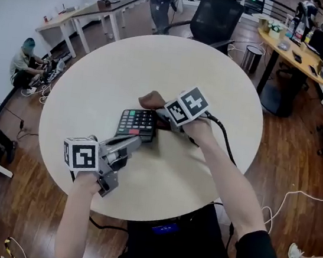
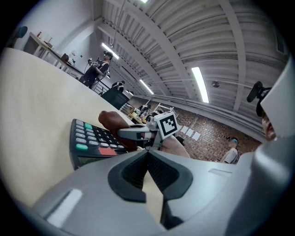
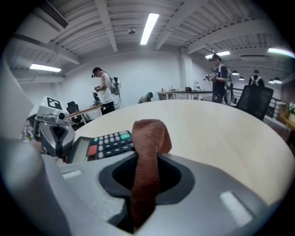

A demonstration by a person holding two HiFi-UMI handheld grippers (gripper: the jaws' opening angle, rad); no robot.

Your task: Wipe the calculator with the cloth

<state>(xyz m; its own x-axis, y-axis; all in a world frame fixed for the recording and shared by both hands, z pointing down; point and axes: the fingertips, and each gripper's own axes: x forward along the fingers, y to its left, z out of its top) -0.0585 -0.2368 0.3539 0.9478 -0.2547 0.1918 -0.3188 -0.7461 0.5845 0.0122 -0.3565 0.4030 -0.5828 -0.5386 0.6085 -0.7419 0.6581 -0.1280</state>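
Calculator (image 1: 137, 123): lies flat, keys up, near the centre of the round table (image 1: 227, 87).
Right gripper (image 3: 146, 173): jaws clenched on a brown cloth (image 3: 150, 131).
Cloth: its free end is bunched beyond the jaw tips, just beside the calculator's far edge.
Left gripper (image 2: 148, 159): jaws pressed together, nothing between them. The tips are at the calculator's near end, apparently touching it.

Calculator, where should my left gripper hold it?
Probably the near, display-end edge of the calculator, from your side, coming low: it lies flat and thin on the table, and the cloth in the right gripper is at the far end. Open the left gripper first.
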